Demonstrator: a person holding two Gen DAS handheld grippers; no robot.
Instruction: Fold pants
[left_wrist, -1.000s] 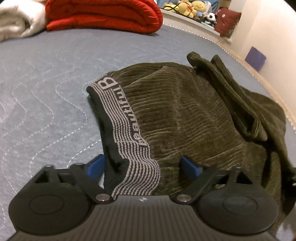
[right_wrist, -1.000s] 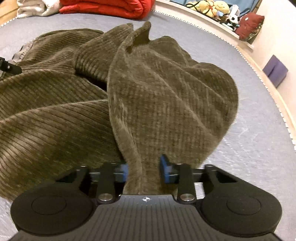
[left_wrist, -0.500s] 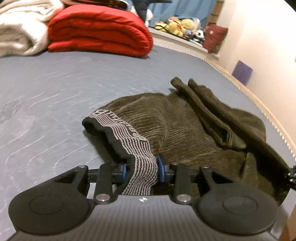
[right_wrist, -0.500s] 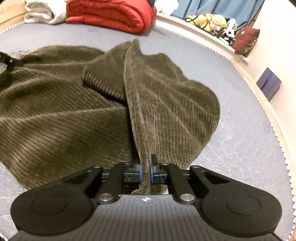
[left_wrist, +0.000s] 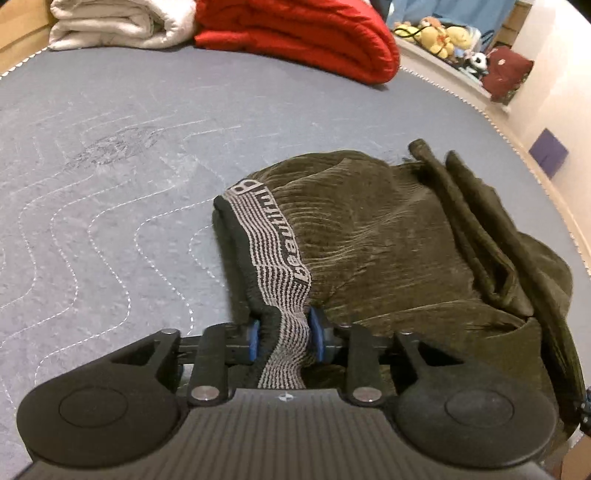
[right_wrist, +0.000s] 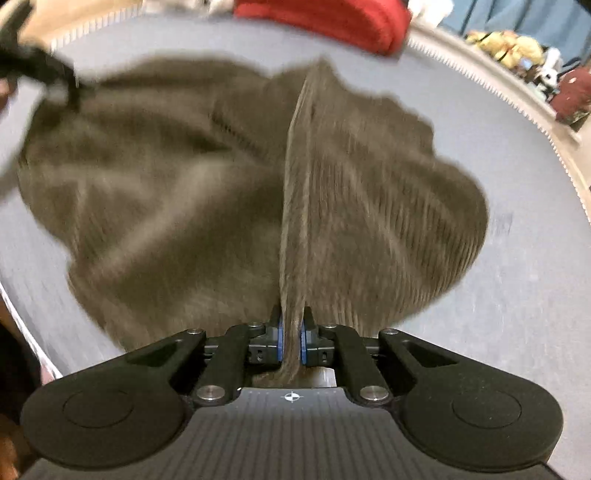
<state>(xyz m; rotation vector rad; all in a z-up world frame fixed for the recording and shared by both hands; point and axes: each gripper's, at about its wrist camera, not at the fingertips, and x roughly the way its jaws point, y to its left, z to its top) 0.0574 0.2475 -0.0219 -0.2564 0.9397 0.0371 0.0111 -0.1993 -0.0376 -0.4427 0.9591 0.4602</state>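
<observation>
My olive corduroy pants (left_wrist: 399, 236) lie bunched on the bed, their striped grey waistband (left_wrist: 273, 240) at the left end.

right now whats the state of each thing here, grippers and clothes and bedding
left gripper: shut on the striped waistband
right gripper: shut on a ridge of pants fabric
pants: olive corduroy, bunched and unfolded on the grey mattress
red blanket: folded at the far end
white blanket: folded beside the red one
</observation>
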